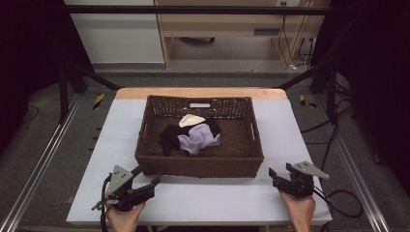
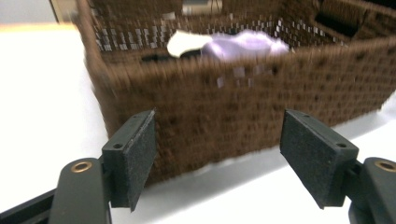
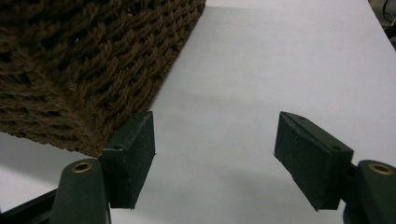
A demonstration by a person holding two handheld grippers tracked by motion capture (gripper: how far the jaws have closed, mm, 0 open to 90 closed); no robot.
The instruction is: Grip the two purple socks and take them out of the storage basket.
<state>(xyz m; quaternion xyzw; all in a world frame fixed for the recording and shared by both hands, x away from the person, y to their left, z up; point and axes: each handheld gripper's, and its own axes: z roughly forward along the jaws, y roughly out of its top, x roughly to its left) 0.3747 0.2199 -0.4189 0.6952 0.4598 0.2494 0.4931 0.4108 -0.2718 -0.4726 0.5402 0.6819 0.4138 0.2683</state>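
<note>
1. A brown woven basket [image 1: 199, 163] sits in the middle of a white table [image 1: 111, 145]; its long front wall faces the person.
2. Inside the basket is a bunch of cloths: a lilac cloth [image 1: 198, 138] in the middle, a black cloth [image 1: 170, 136] to its left and partly under it, and a cream cloth [image 1: 191, 120] at the back, touching the others.
3. The left gripper [image 1: 147, 177] is held low over the table at the basket's front left corner, angled toward it. Its jaws are spread wide, with nothing between them. In the left gripper view the basket's front wall is close ahead, blurred, with the lilac cloth [image 2: 243, 44] and the cream cloth [image 2: 187, 42] showing over the rim.
4. The right gripper [image 1: 279, 177] is near the basket's front right corner, just clear of it. Its jaws are also spread and empty; the right gripper view shows the basket's corner [image 3: 88, 70] just beyond the left jaw and bare table between the jaws.
5. A hand [image 1: 124, 218] holds the left gripper; another hand [image 1: 300, 212] holds the right one.
</note>
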